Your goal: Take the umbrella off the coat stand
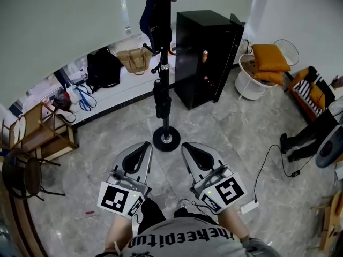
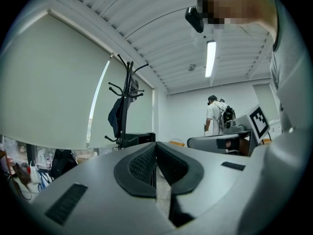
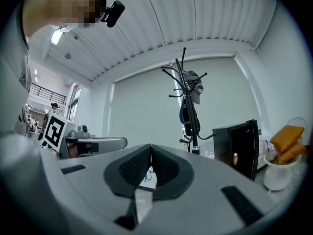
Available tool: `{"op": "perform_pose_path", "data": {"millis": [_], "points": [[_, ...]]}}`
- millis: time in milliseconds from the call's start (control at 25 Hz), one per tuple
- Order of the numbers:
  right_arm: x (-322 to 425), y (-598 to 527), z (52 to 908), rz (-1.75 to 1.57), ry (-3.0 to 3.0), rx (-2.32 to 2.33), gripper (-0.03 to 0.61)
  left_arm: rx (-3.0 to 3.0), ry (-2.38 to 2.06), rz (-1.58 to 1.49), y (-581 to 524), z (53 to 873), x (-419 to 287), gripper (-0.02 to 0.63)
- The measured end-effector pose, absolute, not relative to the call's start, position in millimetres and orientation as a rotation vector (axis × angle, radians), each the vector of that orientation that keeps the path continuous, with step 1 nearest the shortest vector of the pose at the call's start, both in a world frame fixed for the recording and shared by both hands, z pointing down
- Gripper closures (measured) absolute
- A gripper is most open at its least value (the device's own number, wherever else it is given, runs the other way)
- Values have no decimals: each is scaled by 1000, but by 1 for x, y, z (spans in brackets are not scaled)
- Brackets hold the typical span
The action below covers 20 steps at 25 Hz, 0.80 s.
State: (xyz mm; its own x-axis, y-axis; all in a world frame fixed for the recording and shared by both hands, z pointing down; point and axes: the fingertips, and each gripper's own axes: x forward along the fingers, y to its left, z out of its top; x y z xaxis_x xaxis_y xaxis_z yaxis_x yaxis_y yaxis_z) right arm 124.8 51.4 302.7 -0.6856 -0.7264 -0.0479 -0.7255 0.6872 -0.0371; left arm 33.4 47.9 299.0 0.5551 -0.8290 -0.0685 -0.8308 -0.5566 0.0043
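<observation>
umbrella (image 1: 149,16): navy | coat stand (image 1: 163,98): black | cabinet (image 1: 199,63): black | cushions (image 1: 270,58): orange | floor (image 1: 236,138): grey marbled

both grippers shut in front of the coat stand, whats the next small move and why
Probably bring the right gripper forward and up toward the umbrella, opening its jaws. It and the left gripper are both shut, empty and short of the coat stand, while the dark blue umbrella hangs high on it, near the top hooks.
</observation>
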Motion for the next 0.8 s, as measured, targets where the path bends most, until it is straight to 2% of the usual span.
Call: {"op": "perform_pose_path", "data": {"millis": [800], "points": [[54,10,310,-59,2663,-1549,568,-2904,1178,74,-12,305,-40,598]]}}
